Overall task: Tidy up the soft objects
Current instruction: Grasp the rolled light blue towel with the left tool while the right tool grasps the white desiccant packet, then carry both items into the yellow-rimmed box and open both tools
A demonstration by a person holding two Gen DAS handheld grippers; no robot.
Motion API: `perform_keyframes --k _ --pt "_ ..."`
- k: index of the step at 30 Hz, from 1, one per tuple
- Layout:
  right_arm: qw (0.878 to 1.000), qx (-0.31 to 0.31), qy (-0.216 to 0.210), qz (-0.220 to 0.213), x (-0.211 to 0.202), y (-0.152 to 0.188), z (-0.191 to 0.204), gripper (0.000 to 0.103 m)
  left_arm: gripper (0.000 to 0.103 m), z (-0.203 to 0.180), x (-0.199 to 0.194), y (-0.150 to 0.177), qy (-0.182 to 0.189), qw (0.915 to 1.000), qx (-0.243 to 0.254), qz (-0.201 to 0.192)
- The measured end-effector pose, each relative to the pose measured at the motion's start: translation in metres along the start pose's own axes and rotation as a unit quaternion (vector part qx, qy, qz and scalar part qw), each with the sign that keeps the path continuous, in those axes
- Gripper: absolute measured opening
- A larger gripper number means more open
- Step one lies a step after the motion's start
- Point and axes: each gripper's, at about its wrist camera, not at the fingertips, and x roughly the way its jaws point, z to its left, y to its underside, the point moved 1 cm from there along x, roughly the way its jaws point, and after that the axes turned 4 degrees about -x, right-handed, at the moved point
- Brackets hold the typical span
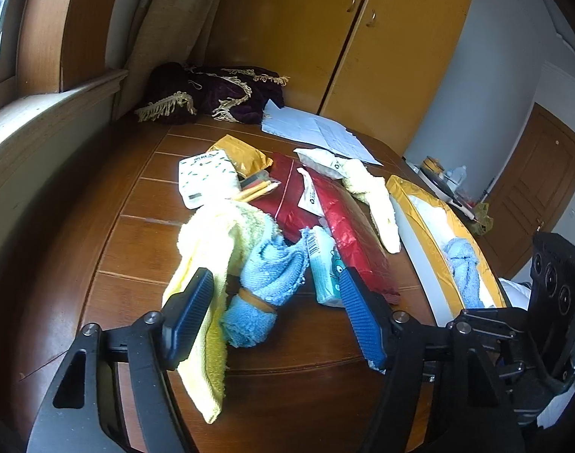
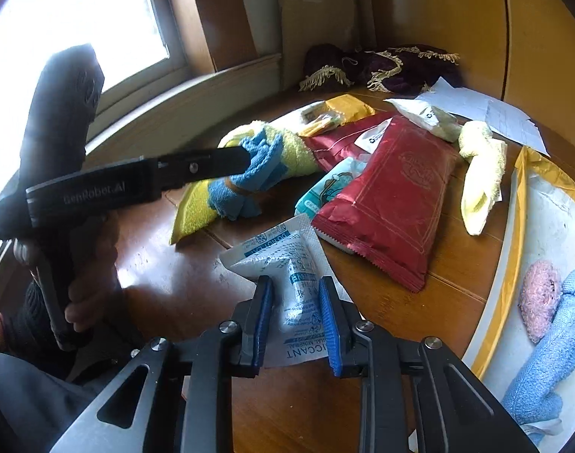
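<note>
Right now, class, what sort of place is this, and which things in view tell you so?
Probably a room in a home: a wooden table beside a window, a tall wooden wardrobe, and a panelled door.

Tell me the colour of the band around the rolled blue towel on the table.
Orange-brown band around the rolled blue terry towel; clearest in the left wrist view.
</note>
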Motion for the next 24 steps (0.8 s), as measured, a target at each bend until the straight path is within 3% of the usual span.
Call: perform_keyframes --k 4,7,11,16,24 --pt "0.999 0.039 -0.017 -0.029 -0.014 -0.003 -0.013 0.026 0.06 -0.011 0.01 0.002 -0.006 0.9996 0.022 0.015" --pt "0.998 0.054 -0.021 -0.038 -0.019 -0.004 -0.017 0.026 0.059 -0.015 0.019 0.002 -0.046 0.9981 0.038 0.016" --pt "0.997 0.05 -0.034 -0.05 -0.024 -0.006 -0.012 0.026 0.026 -0.004 0.038 0.005 -0.072 0.9957 0.019 0.054" --pt "0.995 0.048 -0.051 -0.073 -0.037 -0.006 -0.007 0.025 0.023 -0.003 0.022 0.007 -0.044 0.9982 0.009 0.041" --pt "0.989 0.1 -0.022 -0.109 -0.064 -0.008 -0.034 0.026 0.023 -0.032 -0.006 -0.008 0.08 0.9957 -0.032 0.036"
